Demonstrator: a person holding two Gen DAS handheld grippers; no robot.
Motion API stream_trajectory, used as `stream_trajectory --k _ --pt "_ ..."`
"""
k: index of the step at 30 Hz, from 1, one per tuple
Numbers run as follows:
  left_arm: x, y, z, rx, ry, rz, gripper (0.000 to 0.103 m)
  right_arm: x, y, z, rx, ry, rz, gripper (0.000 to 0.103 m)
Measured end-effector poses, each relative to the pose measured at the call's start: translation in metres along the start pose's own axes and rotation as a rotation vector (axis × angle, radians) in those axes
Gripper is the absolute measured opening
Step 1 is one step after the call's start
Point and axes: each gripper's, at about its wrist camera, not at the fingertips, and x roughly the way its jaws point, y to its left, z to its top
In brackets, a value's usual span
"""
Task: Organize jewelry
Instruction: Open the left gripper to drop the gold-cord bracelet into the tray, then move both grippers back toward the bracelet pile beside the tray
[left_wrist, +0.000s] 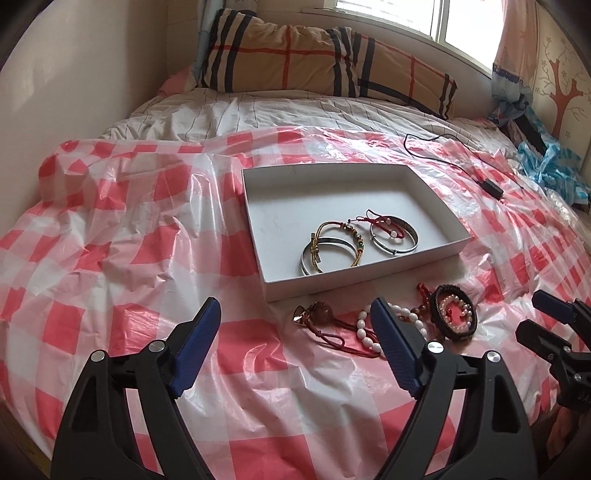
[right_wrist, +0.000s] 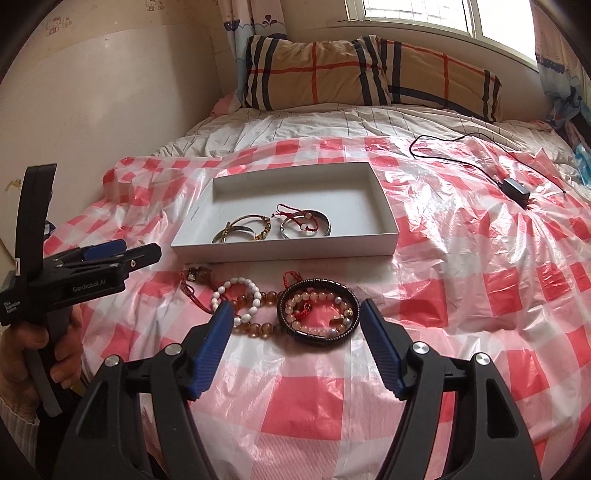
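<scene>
On a bed's red-checked plastic sheet (right_wrist: 424, 295), both grippers, left gripper (left_wrist: 295, 328) and right gripper (right_wrist: 297, 325), gape empty before the white cardboard tray (right_wrist: 384, 206); the stiff black beaded bangle (right_wrist: 318, 312) looks light, best pinched across its rim.

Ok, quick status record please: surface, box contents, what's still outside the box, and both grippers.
surface: red-and-white checked plastic sheet spread over a bed
box: white open box, lidless
in box: two silver bangles, gold cord bracelet, red cord bracelet
outside box: black bracelet, white bead bracelet, amber bead bracelet, pendant on red cord, all just in front of the box
left gripper: open, holding nothing
right gripper: open, holding nothing
</scene>
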Motion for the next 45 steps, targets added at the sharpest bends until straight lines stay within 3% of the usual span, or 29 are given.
stream_trajectory --k 11,35,45 --pt "0.007 -0.016 -0.002 0.087 0.017 0.033 0.082 -0.003 -0.006 -0.006 0.032 -0.021 -0.026 0.071" --pt "0.006 -0.01 -0.001 0.077 0.023 0.038 0.084 -0.017 0.013 -0.01 -0.07 -0.098 -0.151 0.079" --pt "0.008 -0.005 -0.009 0.136 0.058 0.013 0.084 -0.003 0.008 -0.005 -0.109 -0.023 -0.094 0.079"
